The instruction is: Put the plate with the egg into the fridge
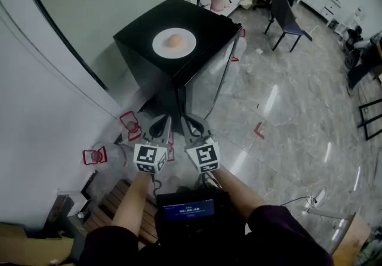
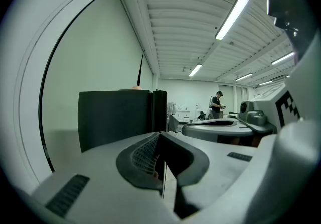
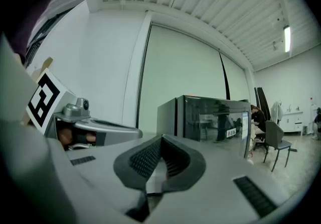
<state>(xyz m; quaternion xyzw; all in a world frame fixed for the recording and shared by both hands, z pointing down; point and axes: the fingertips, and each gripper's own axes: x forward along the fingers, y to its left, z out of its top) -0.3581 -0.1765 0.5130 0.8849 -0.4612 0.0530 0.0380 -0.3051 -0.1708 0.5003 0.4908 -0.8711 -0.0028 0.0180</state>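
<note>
On top of the black fridge (image 1: 145, 37), well ahead of the person, the white plate (image 1: 188, 46) sits near the middle of the lid with the egg (image 1: 175, 40) resting loose at its centre. Both tongs are far short of it: the left gripper (image 1: 160, 126) and the right gripper (image 1: 192, 127) hang side by side close to the body, each clenched with nothing between its jaws. The glass door (image 1: 210, 74) looks closed, so the first risk is one of order. If the plate is lifted before the door is opened, one gripper would have to carry it alone. A thin, smooth rim held at one point is likely to droop, and the egg (round, with nothing to hold it in place) would probably roll to the low side and over the edge onto the hard, glossy floor. The pickup has its own hazard: the plate lies flat on a slick top, so a jaw trying to get under the rim may only push it toward an edge. The jaws also have to open before reaching the plate — arriving closed, they would knock it or the egg.
</note>
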